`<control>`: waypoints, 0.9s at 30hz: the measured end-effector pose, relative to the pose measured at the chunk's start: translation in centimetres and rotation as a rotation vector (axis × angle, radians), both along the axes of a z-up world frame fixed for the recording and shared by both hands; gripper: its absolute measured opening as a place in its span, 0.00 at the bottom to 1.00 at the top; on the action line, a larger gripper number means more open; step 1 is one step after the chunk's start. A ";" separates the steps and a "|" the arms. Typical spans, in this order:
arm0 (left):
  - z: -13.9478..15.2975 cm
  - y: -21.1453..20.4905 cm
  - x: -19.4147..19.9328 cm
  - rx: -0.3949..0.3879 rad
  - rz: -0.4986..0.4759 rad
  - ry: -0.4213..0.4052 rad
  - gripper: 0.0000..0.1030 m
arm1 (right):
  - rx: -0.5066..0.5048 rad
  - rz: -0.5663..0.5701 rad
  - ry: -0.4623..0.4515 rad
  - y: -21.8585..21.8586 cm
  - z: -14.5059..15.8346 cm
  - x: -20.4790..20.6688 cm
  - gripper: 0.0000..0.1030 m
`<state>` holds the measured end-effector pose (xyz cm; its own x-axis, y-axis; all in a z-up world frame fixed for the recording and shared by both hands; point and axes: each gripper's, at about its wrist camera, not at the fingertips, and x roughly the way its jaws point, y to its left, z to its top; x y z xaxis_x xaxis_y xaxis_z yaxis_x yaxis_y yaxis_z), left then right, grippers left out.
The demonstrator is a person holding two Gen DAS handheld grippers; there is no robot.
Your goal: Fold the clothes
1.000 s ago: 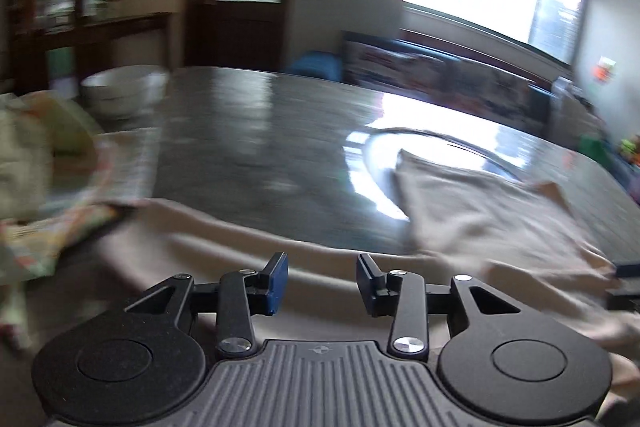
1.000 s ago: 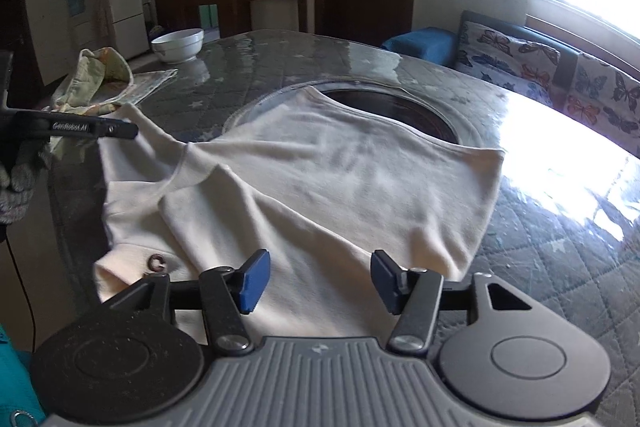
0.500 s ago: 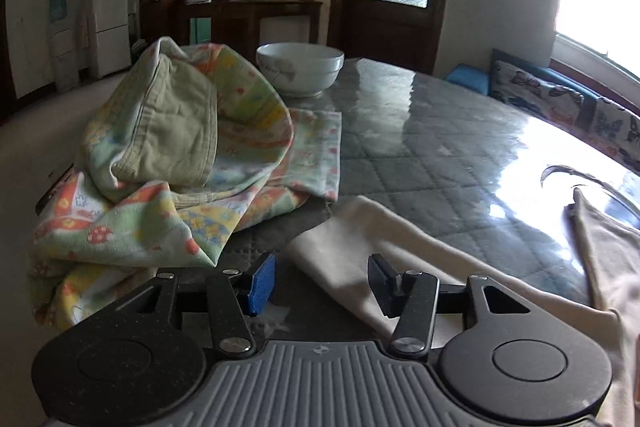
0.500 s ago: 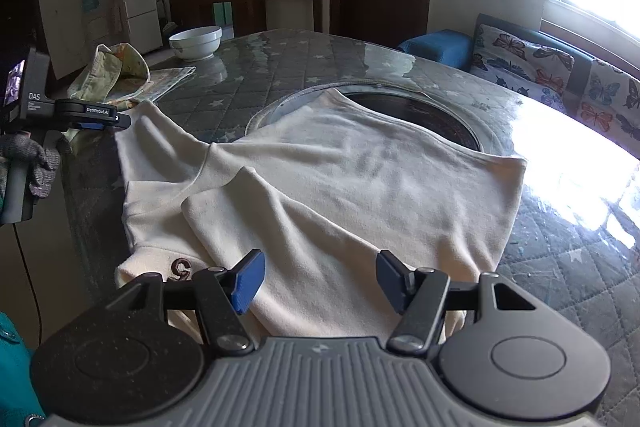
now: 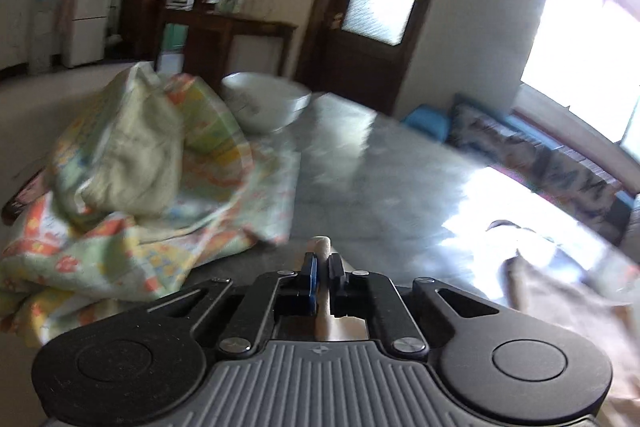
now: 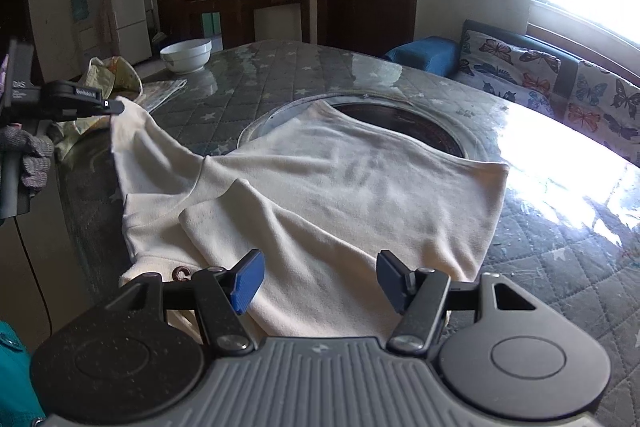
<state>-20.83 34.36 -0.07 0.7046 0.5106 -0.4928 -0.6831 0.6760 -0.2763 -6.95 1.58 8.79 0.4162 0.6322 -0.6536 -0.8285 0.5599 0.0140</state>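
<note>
A cream long-sleeved shirt [image 6: 344, 183] lies spread on the quilted glass-topped table [image 6: 280, 75]. One sleeve is folded across its near part. My left gripper [image 5: 322, 269] is shut on the cuff of the other sleeve [image 5: 322, 247], a pinch of cream cloth showing between the pads. In the right wrist view that left gripper [image 6: 116, 105] holds the sleeve end [image 6: 128, 123] lifted off the table at the left. My right gripper [image 6: 318, 281] hovers open over the shirt's near edge, nothing between its fingers.
A crumpled patterned cloth pile [image 5: 132, 183] and a white bowl [image 5: 268, 107] sit at the table's far left corner. A round dark inset [image 6: 400, 123] lies under the shirt's far edge. A butterfly-print sofa [image 6: 560, 83] runs along the window wall.
My left gripper closed on the sleeve cuff and raised it off the table, its view swinging slightly. My right gripper stayed open in place over the shirt's near edge.
</note>
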 end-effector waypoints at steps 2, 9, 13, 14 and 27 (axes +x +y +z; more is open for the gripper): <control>1.1 -1.0 0.3 0.000 -0.046 -0.041 0.06 | 0.010 -0.011 -0.005 -0.4 0.2 -0.1 0.62; 4.2 -6.2 3.0 0.000 -0.268 -0.127 0.06 | 0.048 -0.070 -0.014 -2.6 0.7 -0.1 0.62; 5.1 -9.5 4.8 -0.012 -0.397 -0.143 0.06 | 0.074 -0.107 -0.019 -4.1 0.9 -0.1 0.62; 5.2 -10.3 5.3 -0.019 -0.427 -0.141 0.06 | 0.082 -0.120 -0.020 -4.6 0.9 -0.2 0.62; 3.3 -20.0 10.9 -0.044 -0.747 -0.061 0.06 | 0.142 -0.246 0.017 -10.1 -0.6 0.3 0.62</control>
